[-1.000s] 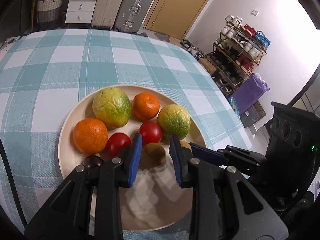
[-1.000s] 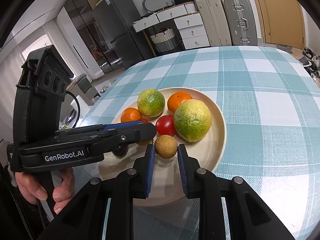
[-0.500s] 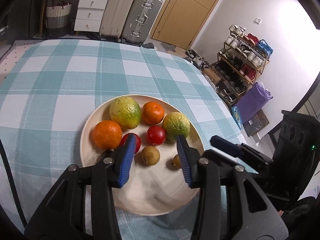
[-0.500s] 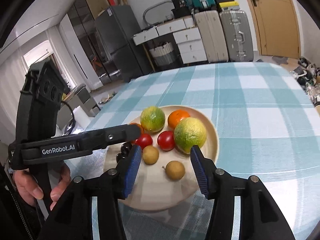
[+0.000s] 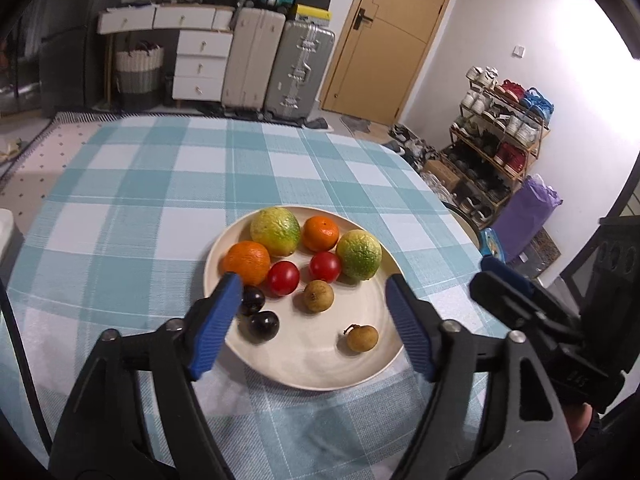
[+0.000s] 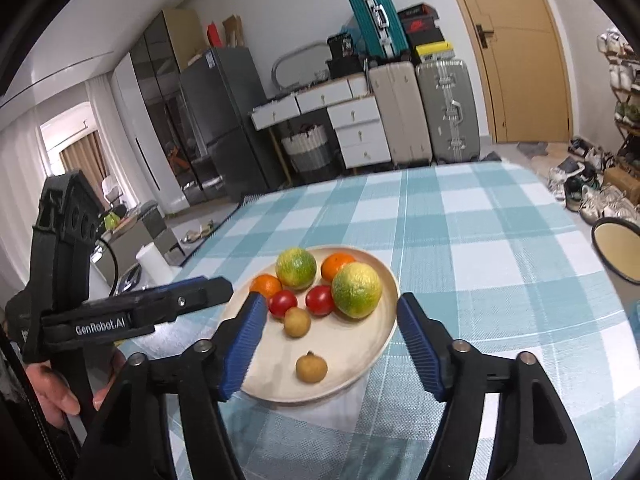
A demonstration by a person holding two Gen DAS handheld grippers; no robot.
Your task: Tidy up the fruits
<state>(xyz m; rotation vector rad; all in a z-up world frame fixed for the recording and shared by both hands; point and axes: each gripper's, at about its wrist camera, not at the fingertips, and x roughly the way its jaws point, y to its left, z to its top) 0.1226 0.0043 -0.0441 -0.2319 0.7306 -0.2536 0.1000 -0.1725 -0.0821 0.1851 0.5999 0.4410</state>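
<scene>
Both claws, left [image 5: 312,300] and right [image 6: 330,322], just spread, empty; only left view shows dark grapes [image 5: 262,324].

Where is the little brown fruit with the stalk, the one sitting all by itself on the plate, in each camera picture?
Left wrist view: the stalked brown fruit lies low on the plate, right of centre, near the right-hand finger.
Right wrist view: the same fruit lies low on the plate, about midway between the fingers.
Shared landmark: the other brown fruit, just below the two red tomatoes.
</scene>
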